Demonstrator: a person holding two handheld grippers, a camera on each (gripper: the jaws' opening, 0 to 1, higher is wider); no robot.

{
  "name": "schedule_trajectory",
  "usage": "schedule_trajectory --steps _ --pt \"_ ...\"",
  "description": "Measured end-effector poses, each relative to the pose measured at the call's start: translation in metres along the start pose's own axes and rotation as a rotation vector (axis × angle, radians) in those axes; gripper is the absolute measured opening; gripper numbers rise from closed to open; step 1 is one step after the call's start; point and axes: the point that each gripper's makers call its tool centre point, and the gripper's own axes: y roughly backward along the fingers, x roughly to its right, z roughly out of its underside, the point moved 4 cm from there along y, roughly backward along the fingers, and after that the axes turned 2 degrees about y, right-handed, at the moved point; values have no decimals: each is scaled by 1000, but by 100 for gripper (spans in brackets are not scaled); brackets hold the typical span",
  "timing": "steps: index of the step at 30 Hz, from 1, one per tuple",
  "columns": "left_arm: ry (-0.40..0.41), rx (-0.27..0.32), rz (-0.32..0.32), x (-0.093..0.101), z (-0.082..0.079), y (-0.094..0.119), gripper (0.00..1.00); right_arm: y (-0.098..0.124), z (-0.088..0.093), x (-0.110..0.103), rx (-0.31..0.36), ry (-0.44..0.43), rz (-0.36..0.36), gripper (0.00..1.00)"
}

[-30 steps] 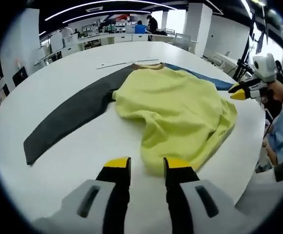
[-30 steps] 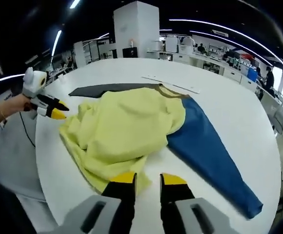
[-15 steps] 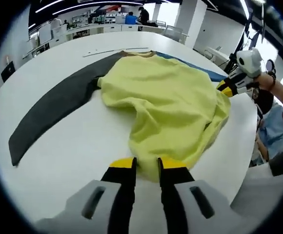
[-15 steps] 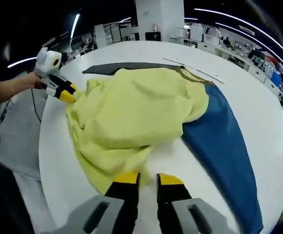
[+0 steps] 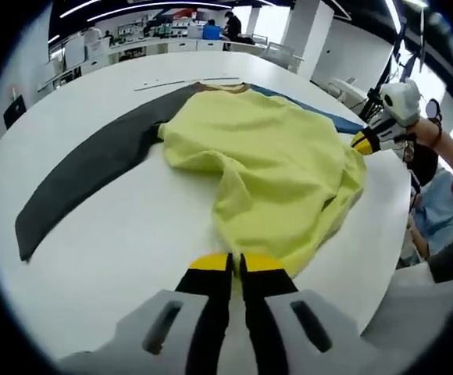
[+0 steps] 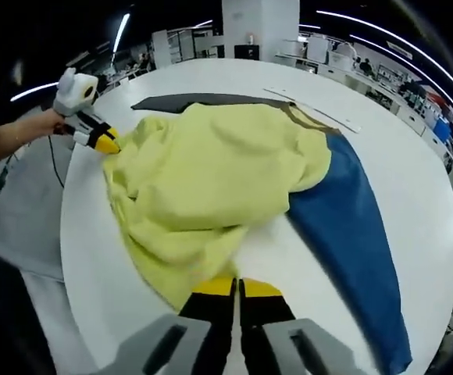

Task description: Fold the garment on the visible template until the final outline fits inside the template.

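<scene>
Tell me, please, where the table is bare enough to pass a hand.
Bare table lies between the grey sleeve and the yellow body, and beyond the blue sleeve. It is crowded at the near hem, where both grippers close.

White table, one garment spread on top

White table [image 5: 117,234] with a curved edge carries a yellow-bodied garment [image 5: 273,164], bunched and partly folded over itself (hem near the table's edge). Its dark grey sleeve [image 5: 86,176] lies flat on one side, its blue sleeve [image 6: 351,242] flat on the other. A thin pale strip [image 6: 312,109] lies just beyond the collar.
</scene>
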Motion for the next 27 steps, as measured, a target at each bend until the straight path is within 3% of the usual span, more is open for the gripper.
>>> schedule_trajectory --steps 16,19,27 --pt "62 7 9 11 15 31 1 54 33 -15 121 -221 220 0" --pt "69 3 17 13 16 37 1 63 32 -25 179 -275 234 0" --pt "23 -14 3 10 19 42 0 69 45 -47 199 -374 273 0"
